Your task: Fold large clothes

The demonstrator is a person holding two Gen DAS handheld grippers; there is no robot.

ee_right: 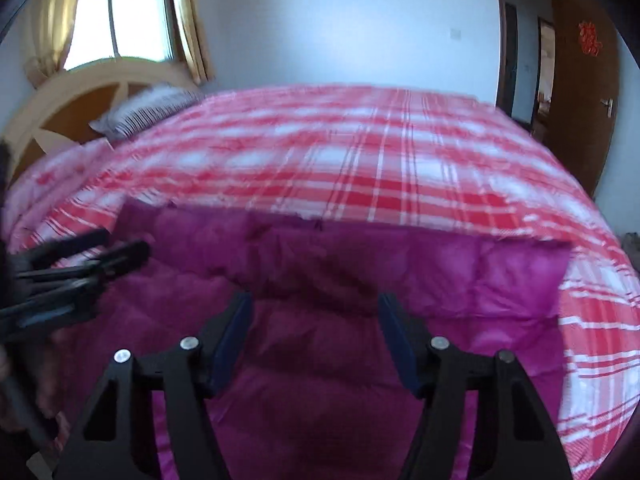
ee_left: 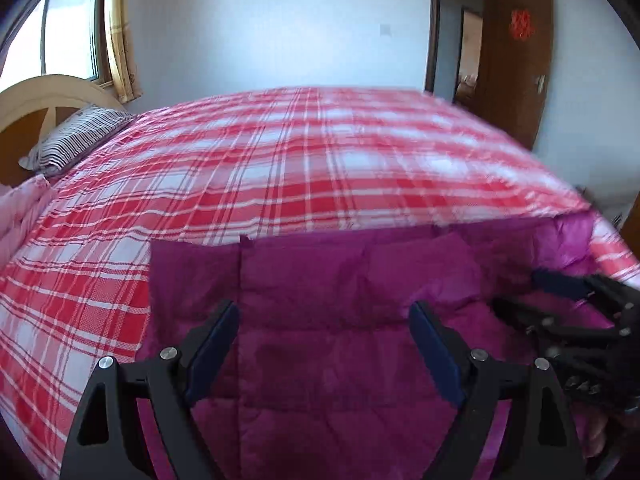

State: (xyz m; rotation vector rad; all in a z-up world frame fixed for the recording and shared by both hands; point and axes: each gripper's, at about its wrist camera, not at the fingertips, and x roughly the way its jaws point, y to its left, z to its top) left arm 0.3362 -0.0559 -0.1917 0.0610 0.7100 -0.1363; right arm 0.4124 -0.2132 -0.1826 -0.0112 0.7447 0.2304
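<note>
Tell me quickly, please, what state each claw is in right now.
Left claw: open, empty, above the purple quilted garment.
Right claw: open, empty, above the same garment.

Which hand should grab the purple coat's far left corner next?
Probably the left. The left gripper hangs open over the purple coat on the side of that corner; the right gripper, also open, is further from it.

The magenta quilted jacket (ee_left: 360, 320) is lying flat on the near edge of the bed, already folded over into a rough rectangle with its far edge running straight across. It's looking puffy, maybe down-filled, though the blur's hiding details.
</note>
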